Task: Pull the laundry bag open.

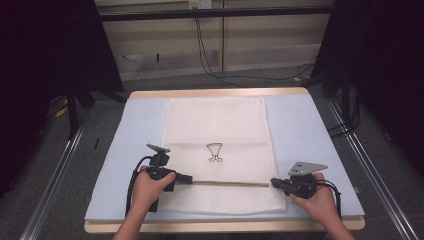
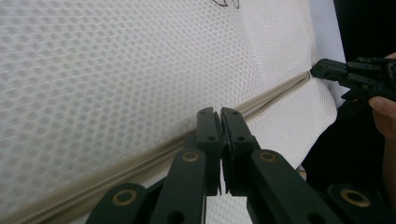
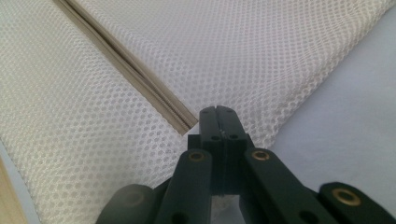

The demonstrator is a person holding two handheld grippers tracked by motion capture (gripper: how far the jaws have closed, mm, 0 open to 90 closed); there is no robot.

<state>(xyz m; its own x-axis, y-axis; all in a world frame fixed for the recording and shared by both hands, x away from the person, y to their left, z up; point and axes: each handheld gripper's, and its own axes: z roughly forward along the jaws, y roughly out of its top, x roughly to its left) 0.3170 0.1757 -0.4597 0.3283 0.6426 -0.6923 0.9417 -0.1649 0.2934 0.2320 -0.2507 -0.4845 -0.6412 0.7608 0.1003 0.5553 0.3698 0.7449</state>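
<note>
Mesh bag: the white mesh laundry bag [image 1: 216, 150] lies flat in the middle of the table, on the pale blue mat [image 1: 310, 145], with a small black drawing [image 1: 214, 152] printed near its centre.
Zipper: the beige zipper [image 1: 227, 184] runs straight across the bag's near end, from one of your grippers to the other.
Left gripper: your left gripper [image 1: 187, 178] sits at the zipper's left end, jaws clenched; in its own view [image 2: 220, 119] the pads meet right on the zipper line, apparently pinching the slider, though that part is hidden.
Right gripper: your right gripper [image 1: 274, 183] is clenched at the zipper's right end; in its own view [image 3: 216, 116] the tips appear to pinch the mesh just beside the zipper's end.
Step in hand: judging by this, you are drawing the slider along the track. Keep the right hand still as an anchor, pull the left level and straight along the zipper, and keep the mesh taut so it cannot bunch.
High view: gives you the whole bag, the mat and both hands.
Gripper views: give you the honeycomb weave and the zipper's ribbed tape up close.
</note>
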